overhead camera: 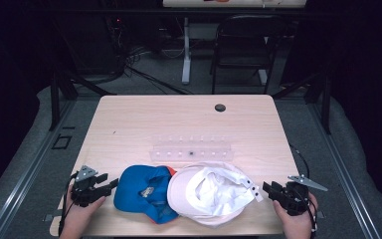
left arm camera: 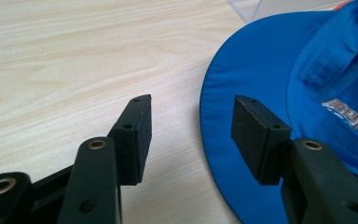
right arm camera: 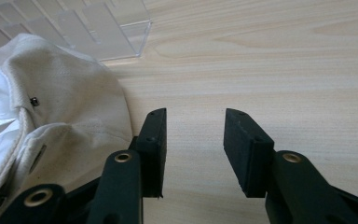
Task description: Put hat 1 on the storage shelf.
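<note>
A blue cap (overhead camera: 142, 191) and a white cap (overhead camera: 211, 191) lie touching at the near edge of the wooden surface (overhead camera: 179, 122). The left gripper (overhead camera: 110, 185) and right gripper (overhead camera: 267, 189) flank them, jaws open and empty.

Blue cap (overhead camera: 142, 191), orange trim, left of the white cap (overhead camera: 211, 194). Clear plastic tray (overhead camera: 191, 151) behind the white cap. Surface (overhead camera: 144, 119): pale wood grain. Both claws: black.
</note>
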Demonstrator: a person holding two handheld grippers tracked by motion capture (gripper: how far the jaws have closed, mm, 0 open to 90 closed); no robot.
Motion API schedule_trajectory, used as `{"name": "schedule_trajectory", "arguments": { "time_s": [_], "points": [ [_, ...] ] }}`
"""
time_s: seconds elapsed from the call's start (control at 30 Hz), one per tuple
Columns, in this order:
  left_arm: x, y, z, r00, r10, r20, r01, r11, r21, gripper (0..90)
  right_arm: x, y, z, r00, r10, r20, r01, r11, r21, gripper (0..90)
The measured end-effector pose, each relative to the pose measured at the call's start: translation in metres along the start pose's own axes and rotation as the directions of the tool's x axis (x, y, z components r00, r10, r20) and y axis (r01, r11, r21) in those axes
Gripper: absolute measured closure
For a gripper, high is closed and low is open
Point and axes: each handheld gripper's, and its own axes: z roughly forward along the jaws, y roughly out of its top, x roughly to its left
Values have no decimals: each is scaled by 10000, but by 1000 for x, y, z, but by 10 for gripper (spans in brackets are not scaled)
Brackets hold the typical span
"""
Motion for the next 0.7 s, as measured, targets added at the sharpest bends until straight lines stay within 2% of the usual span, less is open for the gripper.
{"name": "schedule_trajectory", "arguments": {
  "time_s": [0.1,0.2,0.27,0.3,0.47,0.53,0.7],
  "points": [
    [2,0,1,9998,-189,33,189,9998,-57,482,-2,0,2,9998,212,-26,-212,9998,10,613],
    [2,0,1,9994,-348,54,349,9993,-156,480,-4,-1,4,9991,341,-252,-332,9988,350,599],
    [3,0,0,9994,-329,102,329,9995,0,480,-4,-1,3,9985,444,-326,-431,9983,391,593],
    [2,-2,0,9992,-393,56,394,9991,-156,480,-4,-1,3,9983,494,-324,-483,9983,336,593],
    [3,-4,-4,9993,-367,71,368,9993,-88,480,-2,5,0,9974,670,-283,-665,9976,174,604],
    [3,-5,-6,9990,-449,67,450,9989,-153,480,0,7,0,9960,783,-435,-773,9967,229,605],
    [5,-8,-10,9990,-456,38,457,9989,-90,480,3,13,1,9954,710,-640,-676,9963,537,577]
  ]
}}
